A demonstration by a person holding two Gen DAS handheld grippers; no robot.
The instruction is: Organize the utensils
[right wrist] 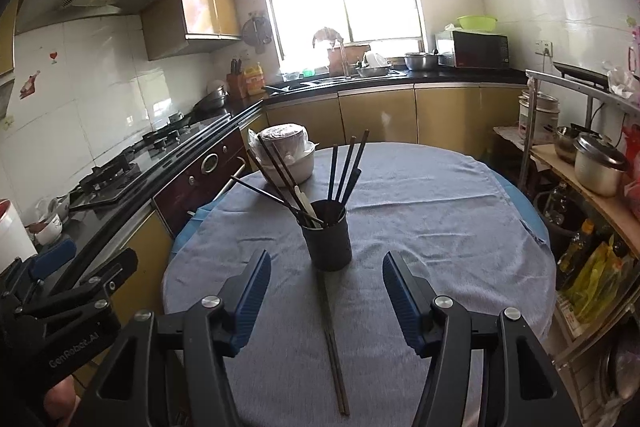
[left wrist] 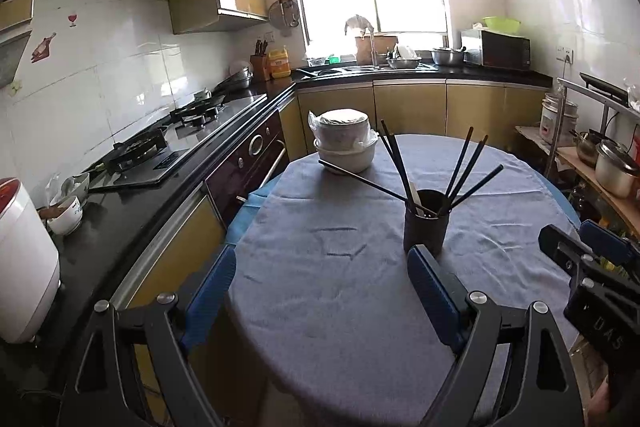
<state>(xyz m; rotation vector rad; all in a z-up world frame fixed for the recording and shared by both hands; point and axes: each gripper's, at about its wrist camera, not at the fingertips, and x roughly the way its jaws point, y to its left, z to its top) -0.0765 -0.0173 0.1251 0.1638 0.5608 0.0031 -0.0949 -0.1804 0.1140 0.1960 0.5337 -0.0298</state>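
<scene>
My left gripper (left wrist: 322,273) and right gripper (right wrist: 326,279) are both wide and empty, the cup (right wrist: 327,241) of chopsticks (right wrist: 344,167) stands at twelve o'clock on the tabletop (right wrist: 440,227), and two chopsticks (right wrist: 334,343) lie at six o'clock.

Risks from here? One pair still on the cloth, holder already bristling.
1. The chopsticks on the cloth lie flat and thin, so the right tongs, open above them, may slip or take only one.
2. The sticks in the black holder splay wide; inserting more could snag them or tip the holder.
</scene>
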